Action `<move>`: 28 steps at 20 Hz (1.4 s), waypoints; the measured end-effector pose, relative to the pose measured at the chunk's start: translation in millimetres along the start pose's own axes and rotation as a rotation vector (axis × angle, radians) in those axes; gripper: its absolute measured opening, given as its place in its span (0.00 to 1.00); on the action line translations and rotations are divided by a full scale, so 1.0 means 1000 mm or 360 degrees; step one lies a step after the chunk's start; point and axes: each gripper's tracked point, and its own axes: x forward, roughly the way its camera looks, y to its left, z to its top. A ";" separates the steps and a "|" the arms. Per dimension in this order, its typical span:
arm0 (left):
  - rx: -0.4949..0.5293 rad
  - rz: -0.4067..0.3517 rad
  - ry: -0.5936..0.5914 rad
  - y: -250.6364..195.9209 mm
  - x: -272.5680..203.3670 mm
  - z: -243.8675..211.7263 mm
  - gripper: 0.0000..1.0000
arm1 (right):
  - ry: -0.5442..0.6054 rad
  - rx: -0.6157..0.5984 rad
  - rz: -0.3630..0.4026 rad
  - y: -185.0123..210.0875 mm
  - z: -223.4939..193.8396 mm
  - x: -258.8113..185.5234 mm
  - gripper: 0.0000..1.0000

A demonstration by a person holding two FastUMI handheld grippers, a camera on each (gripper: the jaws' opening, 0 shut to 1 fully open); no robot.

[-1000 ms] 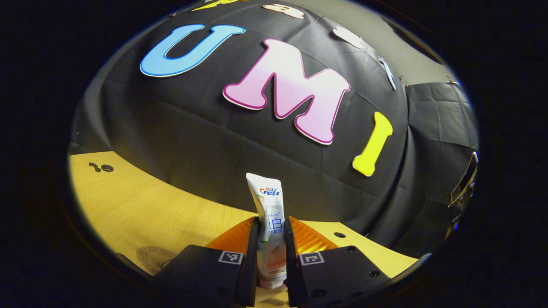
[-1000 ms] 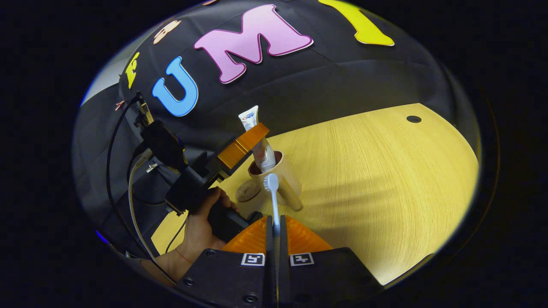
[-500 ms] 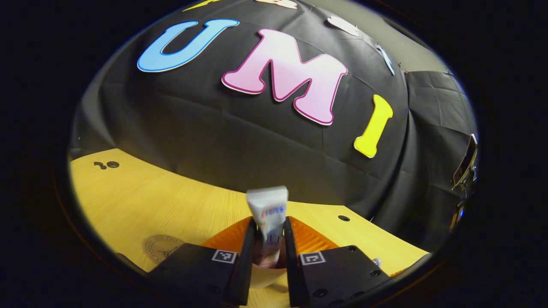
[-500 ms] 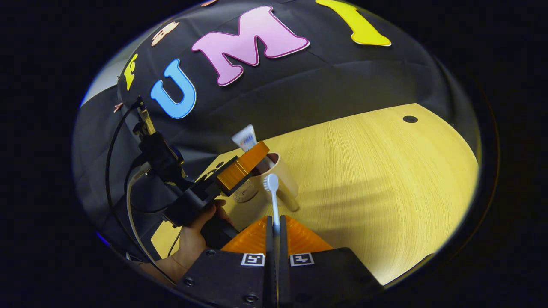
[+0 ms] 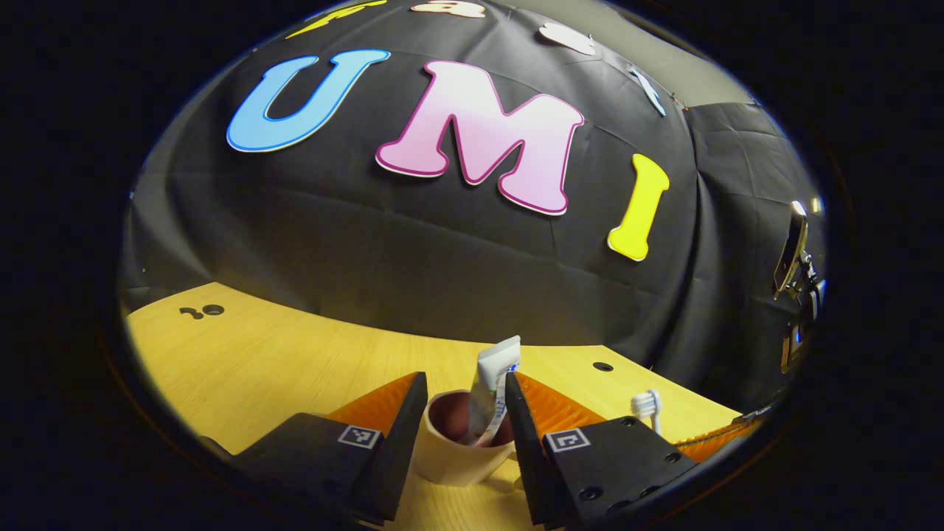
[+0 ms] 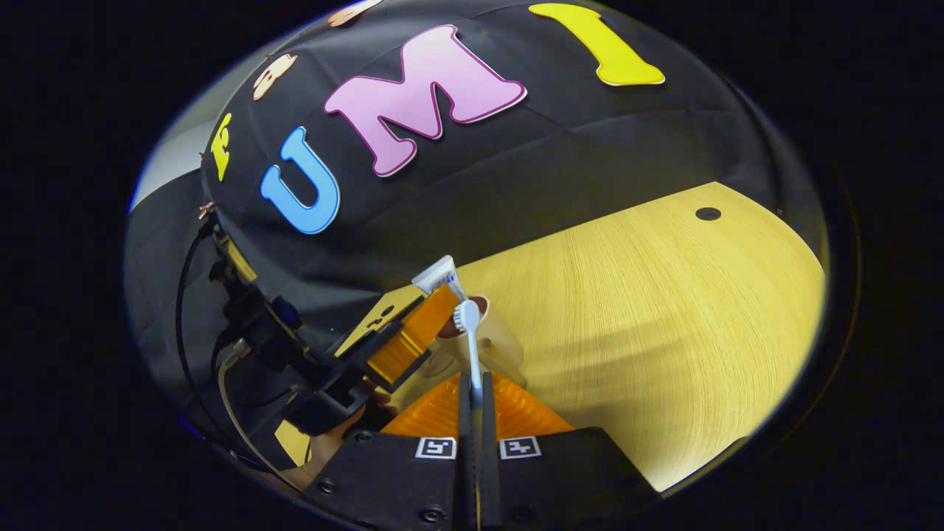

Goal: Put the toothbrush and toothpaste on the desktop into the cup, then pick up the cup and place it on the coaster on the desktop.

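Note:
A cream cup [image 5: 450,453] with a dark red inside stands on the wooden desk [image 5: 258,354]. The white toothpaste tube [image 5: 493,383] leans inside it, top end up. My left gripper [image 5: 463,391] is open, a finger on each side of the cup's rim, touching neither tube nor cup. The right gripper [image 6: 476,380] is shut on the white toothbrush [image 6: 472,346]. Its bristle head points up just in front of the cup [image 6: 501,346]. The toothpaste [image 6: 440,276] and the left gripper [image 6: 431,317] appear there too. The brush head [image 5: 645,404] rises right of the cup.
The desk [image 6: 664,295] stretches wide to the right of the cup, with a small round hole [image 6: 708,214] near its far edge. Another hole [image 5: 602,366] lies behind the cup. A hand [image 6: 332,442] and cables [image 6: 221,369] sit low on the left.
My left gripper opened and let go of the toothpaste, which dropped into the cup. The gripper then sank level with the rim. The right gripper brought the toothbrush closer to the cup.

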 end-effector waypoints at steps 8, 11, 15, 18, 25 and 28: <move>-0.0088 0.0165 0.0010 0.044 -0.065 -0.002 0.69 | -0.0195 -0.0192 0.0203 0.041 0.064 0.027 0.06; -0.0102 0.0235 0.0055 0.061 -0.095 -0.014 0.69 | -0.0260 -0.0293 0.0293 0.062 0.086 0.040 0.07; -0.0134 0.0376 0.0124 0.082 -0.133 -0.031 0.69 | -0.0310 -0.0389 0.0378 0.086 0.095 0.054 0.06; -0.0206 0.0454 0.0141 0.092 -0.155 -0.038 0.69 | -0.0374 -0.0493 0.0422 0.099 0.104 0.064 0.06; -0.0270 0.0537 0.0136 0.102 -0.169 -0.043 0.69 | -0.0411 -0.0861 0.0521 0.129 0.093 0.102 0.06; -0.0261 0.0544 0.0143 0.104 -0.170 -0.045 0.69 | -0.0397 -0.0951 0.0511 0.129 0.080 0.120 0.06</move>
